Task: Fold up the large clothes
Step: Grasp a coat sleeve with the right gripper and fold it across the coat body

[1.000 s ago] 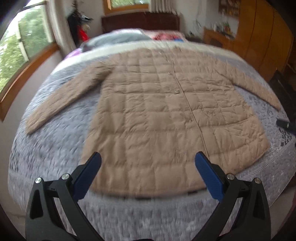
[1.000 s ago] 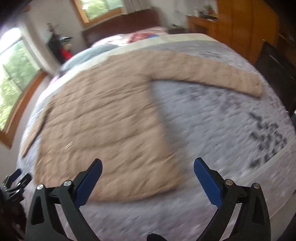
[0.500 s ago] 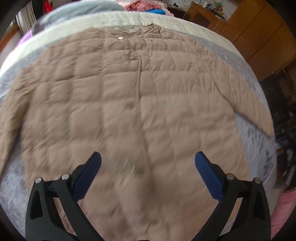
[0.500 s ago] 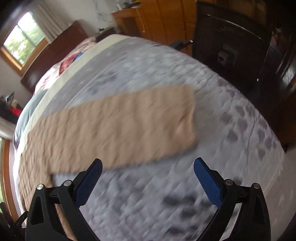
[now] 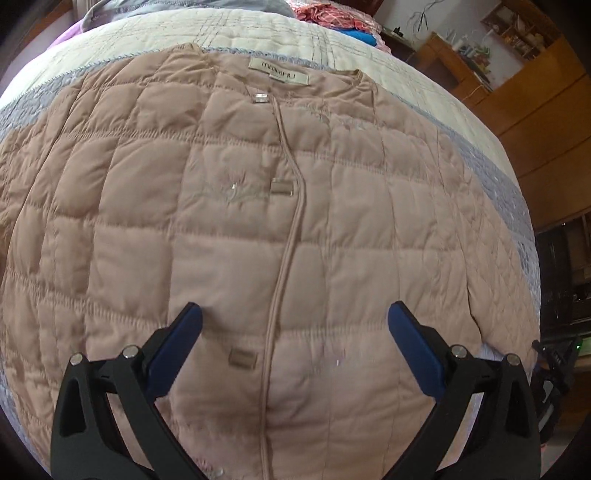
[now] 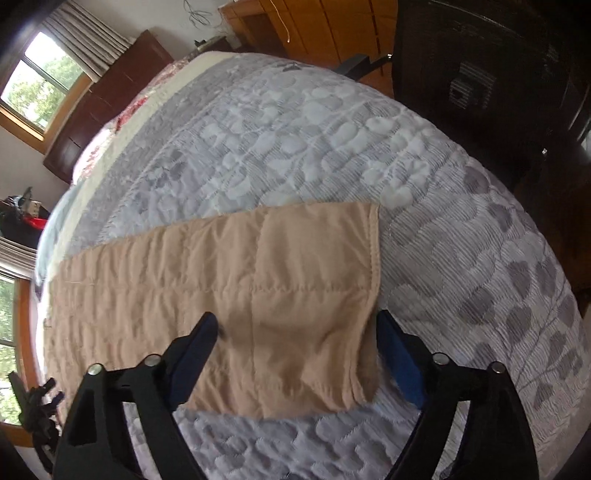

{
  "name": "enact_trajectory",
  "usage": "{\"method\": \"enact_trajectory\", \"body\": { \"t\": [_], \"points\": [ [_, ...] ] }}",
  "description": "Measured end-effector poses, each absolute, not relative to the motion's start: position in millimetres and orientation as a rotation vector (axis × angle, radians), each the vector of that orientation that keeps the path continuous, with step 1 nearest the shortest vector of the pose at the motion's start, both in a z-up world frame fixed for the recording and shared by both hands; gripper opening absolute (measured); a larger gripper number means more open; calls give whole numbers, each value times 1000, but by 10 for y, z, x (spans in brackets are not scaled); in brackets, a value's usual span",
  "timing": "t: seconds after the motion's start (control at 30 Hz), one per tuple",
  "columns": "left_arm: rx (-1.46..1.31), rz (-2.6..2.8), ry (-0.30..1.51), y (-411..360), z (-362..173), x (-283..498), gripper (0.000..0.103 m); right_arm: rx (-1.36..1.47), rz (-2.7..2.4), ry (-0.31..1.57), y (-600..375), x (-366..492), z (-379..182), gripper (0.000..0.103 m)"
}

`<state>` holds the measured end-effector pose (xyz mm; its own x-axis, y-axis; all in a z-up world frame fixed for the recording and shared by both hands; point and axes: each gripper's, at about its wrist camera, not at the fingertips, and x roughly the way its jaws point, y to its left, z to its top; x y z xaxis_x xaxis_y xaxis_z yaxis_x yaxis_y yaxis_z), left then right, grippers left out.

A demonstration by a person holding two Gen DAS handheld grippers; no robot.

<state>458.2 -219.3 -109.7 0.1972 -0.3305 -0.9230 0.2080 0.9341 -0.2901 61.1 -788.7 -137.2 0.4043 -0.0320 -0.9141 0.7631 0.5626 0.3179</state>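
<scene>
Underneath: a grey leaf-quilted bedspread (image 6: 461, 236) over a bed, with a cream blanket (image 5: 221, 29) beyond the collar of the beige quilted coat (image 5: 229, 236), wooden cabinets (image 5: 546, 122) past the coat's far side, and a curtained window (image 6: 40, 85) behind the dark headboard (image 6: 107, 107). Coat lies flat, front up (neck label showing); its sleeve (image 6: 258, 295) stretches across the bedspread. Left gripper (image 5: 295, 328) hovers spread wide over the coat's front placket; right gripper (image 6: 297, 336), also wide, straddles the sleeve cuff, contact unclear.
</scene>
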Motion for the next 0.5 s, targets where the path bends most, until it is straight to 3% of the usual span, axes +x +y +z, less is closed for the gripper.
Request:
{"method": "enact_trajectory", "body": {
  "t": [0.07, 0.13, 0.17, 0.2, 0.23, 0.43, 0.5],
  "points": [
    [-106, -380, 1309, -2243, -1095, 4604, 99, 791, -608, 1056, -7854, 674, -1362, 76],
    [-97, -384, 1303, -2294, -1097, 4601, 98, 758, -618, 1069, -7826, 699, -1339, 51],
    [-90, -385, 1299, -2316, -1100, 4597, 93, 762, -598, 1059, -7802, 710, -1316, 42],
    [-83, -380, 1294, -2314, -1094, 4574, 90, 781, -568, 1049, -7783, 719, -1299, 21],
    [-77, -373, 1291, -2314, -1091, 4573, 82, 824, -522, 1028, -7765, 724, -1277, 12],
    [-90, -393, 1284, -2074, -1044, 4516, 66, 844, -350, 837, -7415, 845, -807, 11],
    [-99, -405, 1283, -1974, -1030, 4486, 65, 843, -283, 798, -7242, 984, -656, 11]
  ]
}}
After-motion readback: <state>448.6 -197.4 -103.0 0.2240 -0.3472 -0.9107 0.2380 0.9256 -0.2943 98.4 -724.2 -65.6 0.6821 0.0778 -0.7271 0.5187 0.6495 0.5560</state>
